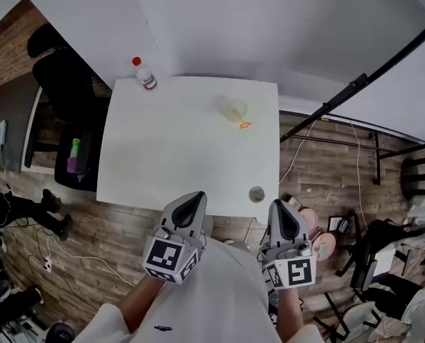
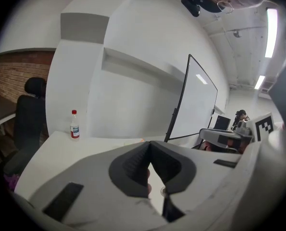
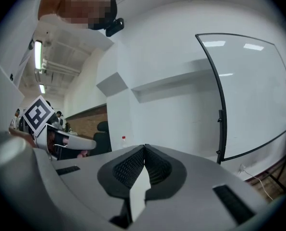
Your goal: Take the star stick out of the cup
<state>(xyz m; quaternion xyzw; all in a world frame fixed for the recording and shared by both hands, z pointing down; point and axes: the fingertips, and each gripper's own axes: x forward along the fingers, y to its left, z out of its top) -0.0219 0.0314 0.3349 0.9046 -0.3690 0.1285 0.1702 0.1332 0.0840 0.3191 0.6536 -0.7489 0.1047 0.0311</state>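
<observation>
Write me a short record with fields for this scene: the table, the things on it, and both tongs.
table: white, rectangular
bottle: red cap, upright, far left corner
cup: clear, far right area
star stick: orange, at the cup, untouched
small round thing: near edge, right side
left tongs: shut, empty, by near edge
right tongs: shut, empty, by near edge

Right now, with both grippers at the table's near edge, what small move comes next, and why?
Probably reach the right gripper forward over the table toward the cup. It and the left gripper are shut and empty at the near edge; the cup and star stick sit far across, toward the right.
</observation>
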